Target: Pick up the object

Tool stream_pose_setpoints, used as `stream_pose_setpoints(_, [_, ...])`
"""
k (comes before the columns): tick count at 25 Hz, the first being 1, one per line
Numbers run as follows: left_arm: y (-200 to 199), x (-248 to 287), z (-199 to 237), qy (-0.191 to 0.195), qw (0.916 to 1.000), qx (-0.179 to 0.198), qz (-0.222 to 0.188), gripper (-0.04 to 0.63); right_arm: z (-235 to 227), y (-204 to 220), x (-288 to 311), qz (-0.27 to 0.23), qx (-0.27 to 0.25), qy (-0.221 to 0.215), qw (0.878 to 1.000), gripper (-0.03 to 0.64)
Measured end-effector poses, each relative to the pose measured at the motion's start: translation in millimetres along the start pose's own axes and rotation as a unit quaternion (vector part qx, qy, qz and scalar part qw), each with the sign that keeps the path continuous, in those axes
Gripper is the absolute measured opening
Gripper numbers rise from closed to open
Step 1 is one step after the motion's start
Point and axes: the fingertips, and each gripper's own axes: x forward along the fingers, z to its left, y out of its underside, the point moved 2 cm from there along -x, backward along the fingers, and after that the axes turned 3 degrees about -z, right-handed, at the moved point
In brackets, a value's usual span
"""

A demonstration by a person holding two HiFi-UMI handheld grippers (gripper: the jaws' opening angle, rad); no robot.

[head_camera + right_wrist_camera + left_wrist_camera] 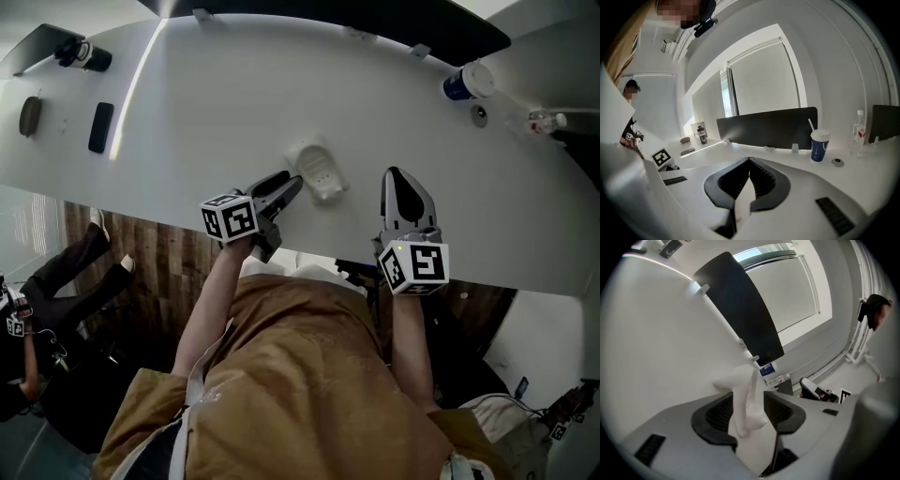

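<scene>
A small white moulded object (319, 173), shaped like a shallow dish, lies on the white desk (206, 122) close to its near edge. My left gripper (289, 184) reaches it from the left. In the left gripper view the object (743, 380) stands up between the two ribbed pads of the left gripper (749, 398). The jaws are parted and the pads do not clamp it. My right gripper (395, 176) rests on the desk just right of the object. Its jaws (750, 161) are shut with nothing between them.
A blue paper cup (466, 82) and a water bottle (542, 120) stand at the far right. A black phone (100, 127), a dark oval thing (30, 115) and a flask (84, 54) sit far left. A black divider (394, 23) runs along the back. A seated person (56, 281) is below left.
</scene>
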Motion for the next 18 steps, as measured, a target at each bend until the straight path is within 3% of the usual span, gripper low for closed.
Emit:
stream_pose_setpoints(7, [4.5,9.7,9.2,-0.009,0.9990,-0.042,0.016,0.238,-3.2,7.7,7.4,0.010,0.005,0.000,1.000,0.008])
stream_pose_setpoints(10, [3.1,14.2,10.4,-0.008,0.9988,-0.046,0.016,0.284,-3.4,10.0,9.7,0.012,0.010,-0.001,1.000,0.008])
stream_pose_setpoints(18, [-5.4,25.4,10.2,-0.024,0.9978,-0.049,0.037,0.291,-10.9,8.5,23.0,0.017,0.008,0.000,1.000,0.008])
